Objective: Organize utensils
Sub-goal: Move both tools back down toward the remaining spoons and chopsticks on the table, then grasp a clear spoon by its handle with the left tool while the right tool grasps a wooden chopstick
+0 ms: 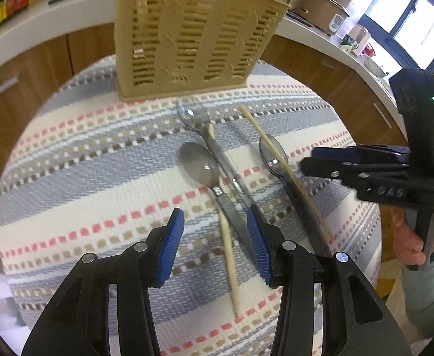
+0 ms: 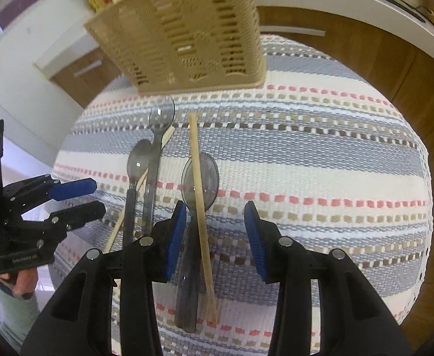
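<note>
Three clear plastic spoons (image 1: 197, 164) and two pale chopsticks (image 2: 199, 207) lie loose on the striped cloth (image 1: 83, 178), just in front of the beige slotted caddy (image 1: 187, 35). They look light, stiff and slick; the slim handles seem the best place to pinch. The left gripper (image 1: 215, 244) and right gripper (image 2: 214, 238) hover above them, jaws partly open, holding nothing.

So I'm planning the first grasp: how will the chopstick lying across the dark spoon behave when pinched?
The chopstick looks thin, straight and stiff, so probably light and unbending. It rests on the dark spoon bowl rather than flat on the woven mat, so it may pivot or slide off. The open right gripper already straddles both, so it might catch the spoon too.
</note>
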The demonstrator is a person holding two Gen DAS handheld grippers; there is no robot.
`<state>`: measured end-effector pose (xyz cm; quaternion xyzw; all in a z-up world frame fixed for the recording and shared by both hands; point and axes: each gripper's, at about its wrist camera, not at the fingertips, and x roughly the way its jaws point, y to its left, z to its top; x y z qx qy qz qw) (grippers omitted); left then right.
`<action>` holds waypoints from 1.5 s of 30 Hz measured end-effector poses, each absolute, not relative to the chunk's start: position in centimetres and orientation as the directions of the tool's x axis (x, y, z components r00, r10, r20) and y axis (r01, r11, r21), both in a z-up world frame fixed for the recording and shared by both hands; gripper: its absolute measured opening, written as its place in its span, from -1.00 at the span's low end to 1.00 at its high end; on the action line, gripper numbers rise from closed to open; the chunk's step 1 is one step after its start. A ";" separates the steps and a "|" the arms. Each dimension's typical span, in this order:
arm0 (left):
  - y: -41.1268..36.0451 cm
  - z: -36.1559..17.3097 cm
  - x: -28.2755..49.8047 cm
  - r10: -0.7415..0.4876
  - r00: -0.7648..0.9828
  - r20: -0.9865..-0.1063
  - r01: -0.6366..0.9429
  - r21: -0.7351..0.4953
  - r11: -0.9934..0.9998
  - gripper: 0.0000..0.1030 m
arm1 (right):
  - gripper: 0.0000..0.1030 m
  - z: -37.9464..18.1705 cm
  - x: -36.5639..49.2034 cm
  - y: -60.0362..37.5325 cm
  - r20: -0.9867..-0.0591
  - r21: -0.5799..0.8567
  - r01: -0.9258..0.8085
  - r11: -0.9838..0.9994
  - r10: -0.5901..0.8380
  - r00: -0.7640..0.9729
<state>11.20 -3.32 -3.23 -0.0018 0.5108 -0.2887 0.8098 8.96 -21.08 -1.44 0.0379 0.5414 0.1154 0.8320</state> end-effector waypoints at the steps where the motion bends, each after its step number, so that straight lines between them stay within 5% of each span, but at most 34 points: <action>1: -3.5 -3.3 11.3 -0.472 0.303 -0.828 0.460 -0.307 0.833 -0.19 | -0.27 -1.6 9.2 -20.7 -0.898 0.176 -0.153 0.972 0.222 0.379; 6: -4.6 -4.2 12.9 -0.420 0.283 -0.862 0.395 -0.294 0.870 -0.24 | -0.37 -2.4 9.9 -19.3 -0.922 0.133 -0.175 0.976 0.187 0.340; 9: -5.2 -4.7 13.7 -0.403 0.260 -0.877 0.360 -0.300 0.883 -0.46 | -0.51 -2.6 10.0 -18.4 -0.931 0.102 -0.188 0.977 0.160 0.329; 18: -7.8 -4.8 14.2 -0.320 0.277 -0.906 0.368 -0.207 0.906 -0.47 | -0.88 -2.8 10.1 -17.2 -0.934 0.085 -0.199 0.976 0.148 0.326; 23: -8.6 -4.8 14.3 -0.303 0.286 -0.909 0.359 -0.191 0.914 -0.50 | -0.90 -2.4 9.5 -18.2 -0.927 0.108 -0.189 0.976 0.167 0.335; 28: -10.7 -5.4 14.2 -0.262 0.314 -0.912 0.360 -0.141 0.922 -0.79 | -0.90 -1.8 8.9 -19.1 -0.918 0.134 -0.182 0.974 0.191 0.347; 45: -8.1 -2.2 12.0 -0.400 0.399 -0.825 0.379 -0.248 0.891 -0.82 | -0.91 -1.2 7.7 -21.0 -0.910 0.149 -0.204 0.968 0.215 0.354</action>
